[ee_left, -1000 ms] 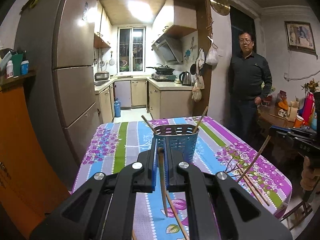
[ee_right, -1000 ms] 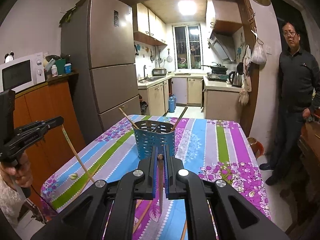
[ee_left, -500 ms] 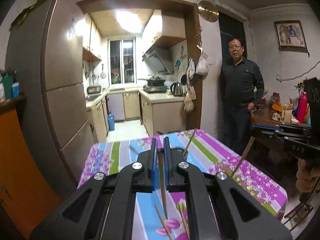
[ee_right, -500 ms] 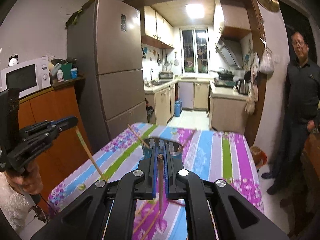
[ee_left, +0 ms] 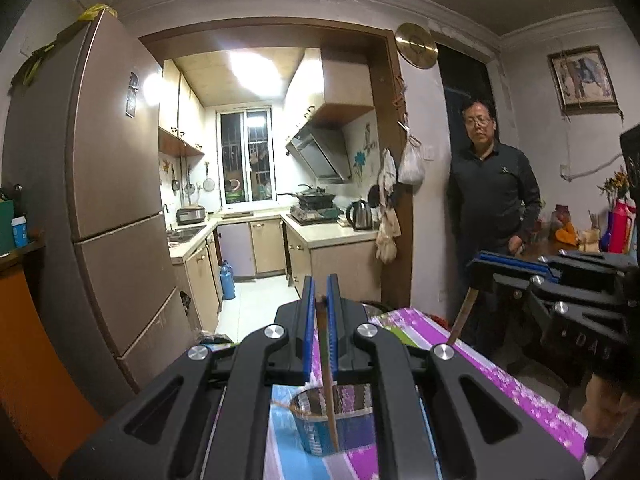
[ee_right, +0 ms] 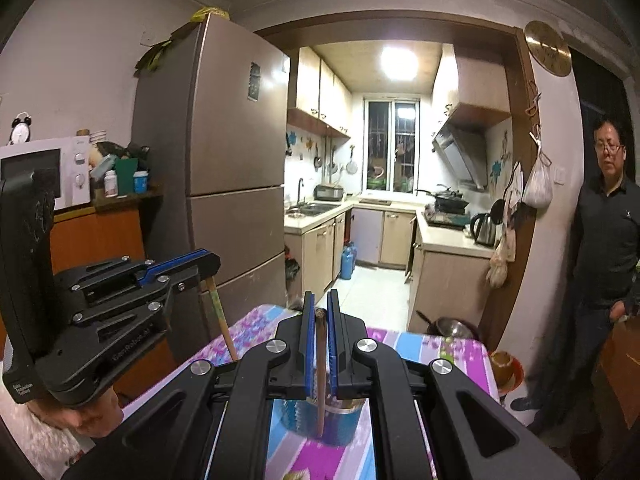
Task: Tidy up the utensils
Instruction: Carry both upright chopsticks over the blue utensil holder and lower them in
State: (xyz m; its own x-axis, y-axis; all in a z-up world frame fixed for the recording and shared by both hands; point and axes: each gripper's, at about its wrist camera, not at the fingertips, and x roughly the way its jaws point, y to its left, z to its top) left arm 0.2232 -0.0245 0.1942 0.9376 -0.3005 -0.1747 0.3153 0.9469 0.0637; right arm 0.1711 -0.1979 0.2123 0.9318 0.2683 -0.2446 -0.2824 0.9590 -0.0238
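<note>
My left gripper [ee_left: 319, 300] is shut on a wooden chopstick [ee_left: 330, 404] that hangs down between its blue pads. The stick's lower end hangs over the mouth of the blue perforated utensil holder [ee_left: 356, 428] on the floral tablecloth [ee_left: 500, 372]. My right gripper [ee_right: 319, 312] is shut on a second chopstick [ee_right: 320, 384], its tip hanging in front of the same holder [ee_right: 344, 424]. Each gripper shows in the other's view: the right gripper [ee_left: 478, 266] with its chopstick [ee_left: 462, 316], and the left gripper [ee_right: 210, 262] with its chopstick [ee_right: 221, 326]. Both are raised well above the table.
A person [ee_left: 492, 208] in a dark shirt stands by the kitchen doorway at the right. A tall fridge [ee_left: 112, 200] and an orange cabinet [ee_right: 96, 236] with a microwave flank the left. A cluttered side table [ee_left: 580, 240] stands far right; a bowl [ee_right: 452, 326] sits on the floor.
Both grippers have risen with their chopsticks. The holder has dropped to the bottom of both views and the sticks now hang over it. The loose chopsticks on the cloth are out of sight.
</note>
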